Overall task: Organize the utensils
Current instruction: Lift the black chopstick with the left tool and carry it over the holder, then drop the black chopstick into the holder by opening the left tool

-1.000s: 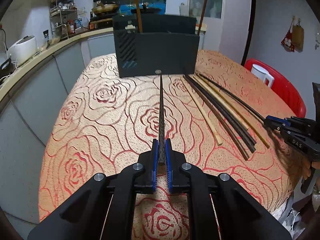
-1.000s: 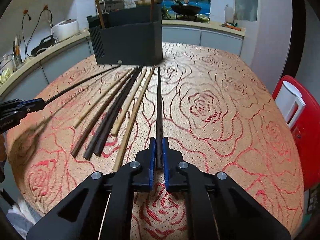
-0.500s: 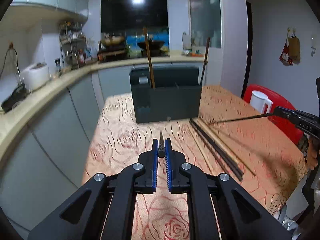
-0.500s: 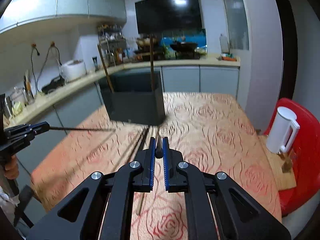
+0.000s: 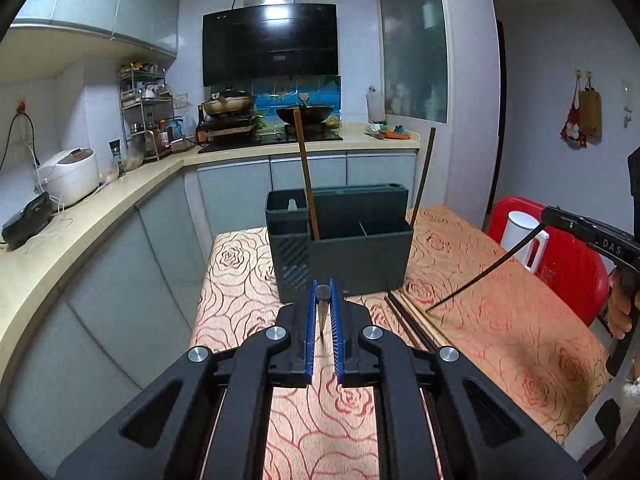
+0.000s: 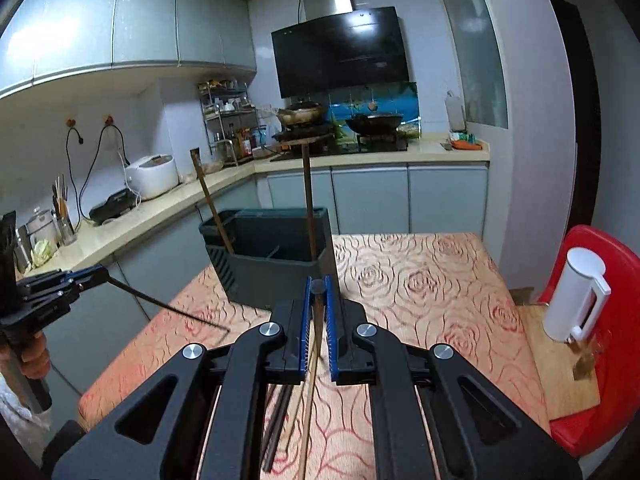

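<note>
Surface (image 5: 500, 320): rose-patterned cloth. Utensil holder (image 5: 352, 256): dark, at the far edge, two chopsticks upright inside. Loose chopsticks (image 5: 412, 324): lying just before it. My left tool (image 5: 322, 312): pinching a dark chopstick (image 5: 322, 312). My right tool (image 6: 318, 312): pinching another chopstick (image 6: 316, 320), tip lowered toward the surface.

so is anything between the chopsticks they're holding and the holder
Nothing visible blocks the way. Each tool, left and right, grips one chopstick in open air in front of the holder. Two chopsticks already stand inside it, but the middle compartments look free.
</note>
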